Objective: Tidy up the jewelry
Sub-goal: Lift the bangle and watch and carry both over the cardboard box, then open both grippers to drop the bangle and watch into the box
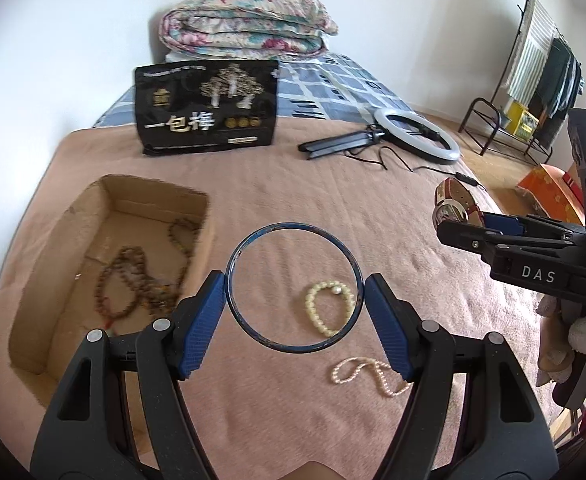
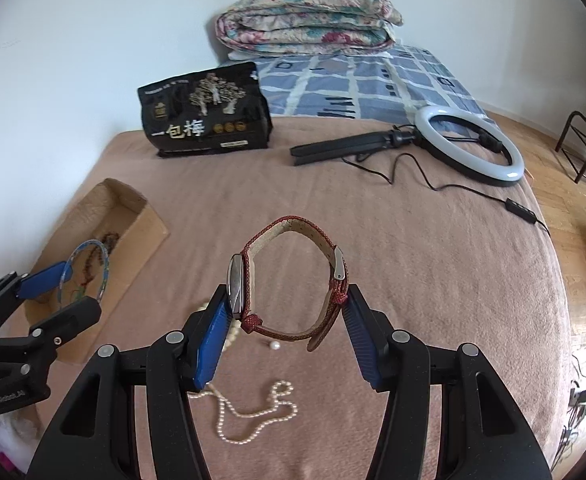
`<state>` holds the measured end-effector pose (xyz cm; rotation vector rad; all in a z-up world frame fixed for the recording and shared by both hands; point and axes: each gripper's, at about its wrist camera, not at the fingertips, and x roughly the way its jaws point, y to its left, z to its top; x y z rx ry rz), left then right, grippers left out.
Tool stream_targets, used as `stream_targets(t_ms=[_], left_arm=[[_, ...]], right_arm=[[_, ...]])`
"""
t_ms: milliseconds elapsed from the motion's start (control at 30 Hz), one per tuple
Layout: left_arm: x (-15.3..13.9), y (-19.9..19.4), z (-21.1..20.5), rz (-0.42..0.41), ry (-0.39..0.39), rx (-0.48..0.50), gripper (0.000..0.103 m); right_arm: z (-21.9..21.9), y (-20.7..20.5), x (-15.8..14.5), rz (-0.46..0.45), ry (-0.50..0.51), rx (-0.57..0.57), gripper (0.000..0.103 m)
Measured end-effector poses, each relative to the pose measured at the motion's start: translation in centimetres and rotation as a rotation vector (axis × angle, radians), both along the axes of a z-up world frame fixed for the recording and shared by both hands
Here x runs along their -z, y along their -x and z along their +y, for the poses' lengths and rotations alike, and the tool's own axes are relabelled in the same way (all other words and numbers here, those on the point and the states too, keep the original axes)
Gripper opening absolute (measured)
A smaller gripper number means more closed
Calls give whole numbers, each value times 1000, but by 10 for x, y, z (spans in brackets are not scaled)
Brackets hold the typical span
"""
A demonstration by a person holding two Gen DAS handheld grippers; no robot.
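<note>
Blue-padded fingers of my left gripper [image 1: 295, 300] are pinching a thin dark blue bangle [image 1: 294, 287] across its width, one pad on each side of the rim; the ring is standing up facing my camera, so I am looking straight through its opening at the pink blanket [image 1: 333, 216] below. Seen from my right side, the same bangle [image 2: 86, 272] is hanging above the near end of an open cardboard box [image 1: 105, 240], which is lying to my left with its long axis running away from me; brown bead strands [image 1: 133, 280] are lying tangled inside it.

My right gripper [image 2: 285, 312] is clamping a wristwatch with a red woven strap [image 2: 289, 280]; the strap is closed into a loop, its long axis running side to side between my pads; the metal watch case is pressing edge-on against the left pad, and the buckle side is resting against the right pad.

On the blanket under my hands a cream pearl bracelet [image 1: 329, 308] is lying curled in a small loop, showing through the bangle; nearer to me a fine pearl necklace [image 2: 253, 412] is sprawling loose; a single pearl [image 2: 273, 345] is lying apart between them.

Farther back, a black snack bag [image 2: 207, 110] is standing upright, and a white ring light [image 2: 469, 144] is lying flat with its folded tripod pointing left.
</note>
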<state>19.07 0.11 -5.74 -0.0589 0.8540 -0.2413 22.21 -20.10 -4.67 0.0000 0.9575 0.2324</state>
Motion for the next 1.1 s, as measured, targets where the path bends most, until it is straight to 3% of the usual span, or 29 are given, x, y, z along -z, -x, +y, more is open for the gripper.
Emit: stream_targets(t_ms=[533,833,1100], left_arm=[[-17,16,107,-19,-55,-156,73],[-3,27,163,9,-54,-251,73],[17,30,184,62,-49,-271,73]], right_arm=[[93,1,-11,-17,-48,-132,55],[148,2,-5,-10,-61,-215,55],[195,4,8,5,-59,-286,55]])
